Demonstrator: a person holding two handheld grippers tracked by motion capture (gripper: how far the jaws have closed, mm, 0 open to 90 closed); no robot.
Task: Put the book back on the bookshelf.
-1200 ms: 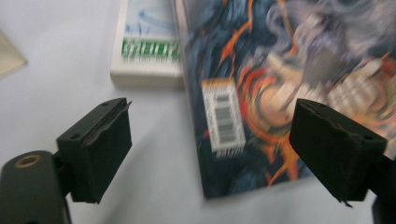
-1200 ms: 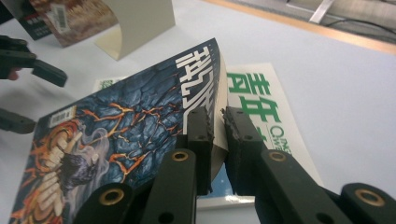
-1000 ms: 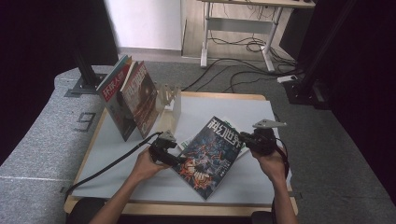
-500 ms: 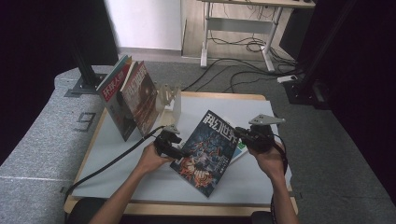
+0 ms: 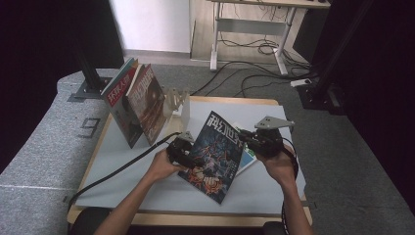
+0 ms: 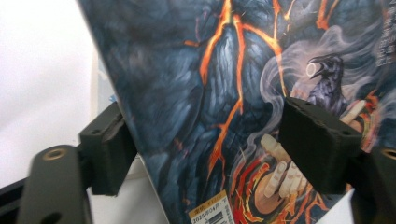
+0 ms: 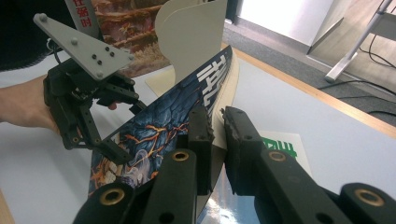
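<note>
A dark-covered magazine (image 5: pixel 215 155) is lifted off the pale desk (image 5: pixel 274 188) between two hand-held grippers, its long axis slanting from upper left to lower right in the high view. The right hand-held gripper (image 7: pixel 218 122) is clamped on its far edge, while the left hand-held gripper (image 6: pixel 205 140) straddles the near edge with jaws that have just been narrowing, pads not yet pressing the cover. Compared with a second ago, the magazine stands more tilted and higher above the desk, nearer the upright books (image 5: pixel 137 100) and bookend (image 5: pixel 178 103) beside them.
</note>
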